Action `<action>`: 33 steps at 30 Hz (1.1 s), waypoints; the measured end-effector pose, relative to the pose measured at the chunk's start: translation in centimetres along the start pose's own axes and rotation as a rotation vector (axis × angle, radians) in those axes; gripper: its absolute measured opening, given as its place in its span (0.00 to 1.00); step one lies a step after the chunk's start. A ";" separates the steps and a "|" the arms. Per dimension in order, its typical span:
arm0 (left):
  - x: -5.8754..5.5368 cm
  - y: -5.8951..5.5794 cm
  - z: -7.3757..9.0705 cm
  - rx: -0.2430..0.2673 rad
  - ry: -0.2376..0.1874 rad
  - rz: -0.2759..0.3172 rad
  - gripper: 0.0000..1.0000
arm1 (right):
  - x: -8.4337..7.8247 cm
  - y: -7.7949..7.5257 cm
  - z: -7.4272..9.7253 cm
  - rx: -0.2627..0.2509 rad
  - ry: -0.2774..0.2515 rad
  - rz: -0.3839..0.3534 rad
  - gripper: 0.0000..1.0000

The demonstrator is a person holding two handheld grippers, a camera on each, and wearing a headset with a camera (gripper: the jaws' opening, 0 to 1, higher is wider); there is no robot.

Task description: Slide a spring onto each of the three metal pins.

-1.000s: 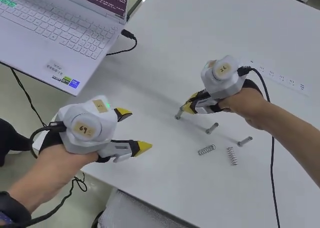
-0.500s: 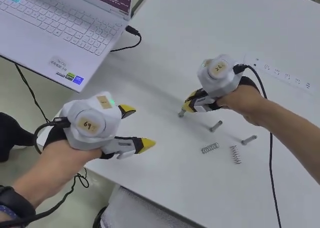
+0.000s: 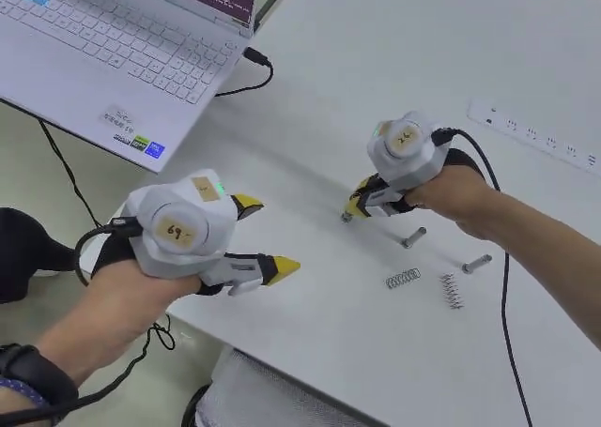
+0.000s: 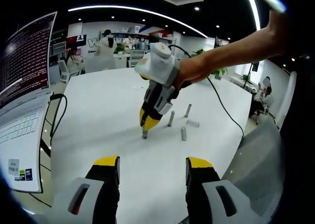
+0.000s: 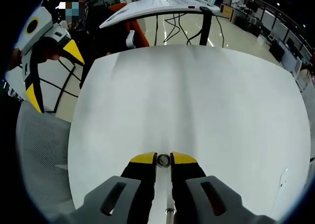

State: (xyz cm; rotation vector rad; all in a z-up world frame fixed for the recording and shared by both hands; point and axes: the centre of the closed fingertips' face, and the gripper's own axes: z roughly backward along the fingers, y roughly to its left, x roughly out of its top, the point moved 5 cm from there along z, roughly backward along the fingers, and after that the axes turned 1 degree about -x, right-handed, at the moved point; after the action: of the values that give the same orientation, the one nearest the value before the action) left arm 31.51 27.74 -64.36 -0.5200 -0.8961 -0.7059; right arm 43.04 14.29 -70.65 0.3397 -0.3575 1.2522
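- My right claw (image 3: 357, 207) is closed on a short grey metal pin (image 5: 163, 160), pinched near one end. The pin's lower end is at the white worktop (image 3: 376, 61), though I cannot tell if it touches.
- With so narrow a hold, I judge the pin could twist or slip out as soon as a spring pushes against it.
- My left claw (image 3: 267, 235) is spread wide and holds nothing. It hovers near the worktop's front edge, well apart from the parts.
- Two other metal pins (image 3: 413, 237) (image 3: 476, 263) lie loose on their sides just beyond the right claw. They are round, so a nudge from the claw or its cable could roll them away.
- Two small coiled wire springs (image 3: 403, 278) (image 3: 452, 290) lie near those pins. A hard pinch could flick one off the worktop, and I count two springs for three pins.
- Writing: the round sticker (image 3: 178, 230) on the left claw reads "69". The silver laptop (image 3: 84, 42) has badges and screen text too small to read.
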 end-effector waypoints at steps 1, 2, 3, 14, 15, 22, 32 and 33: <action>0.0 0.0 0.0 0.000 0.001 0.000 0.49 | -0.1 0.0 -0.1 0.002 0.002 0.001 0.09; 0.0 0.0 0.0 0.000 0.001 0.001 0.49 | -0.1 -0.1 -0.2 0.003 0.003 0.001 0.09; 0.0 0.0 0.0 0.001 0.001 0.001 0.49 | -0.1 -0.1 -0.4 0.004 0.003 -0.001 0.09; -0.1 0.2 -0.1 0.005 0.006 0.002 0.49 | -0.5 0.0 -1.4 0.014 0.009 -0.002 0.09; -0.1 0.3 -0.1 0.007 0.006 0.003 0.49 | -0.4 0.0 -1.4 0.014 0.005 -0.003 0.10; 0.5 -0.2 -0.5 0.003 0.002 -0.001 0.49 | -0.7 0.0 -1.2 0.031 0.000 0.015 0.17; 0.9 -0.4 -0.3 0.006 -0.005 -0.009 0.49 | -1.4 -0.7 0.5 -0.018 -0.011 0.012 0.29; 1.0 -0.4 -0.2 0.008 -0.007 -0.008 0.49 | -1.4 -0.8 0.7 -0.027 -0.013 0.010 0.30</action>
State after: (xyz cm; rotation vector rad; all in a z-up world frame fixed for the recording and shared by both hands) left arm 31.72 27.01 -63.57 -0.5128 -0.9077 -0.7080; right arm 43.32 12.54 -70.68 0.3234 -0.3872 1.2546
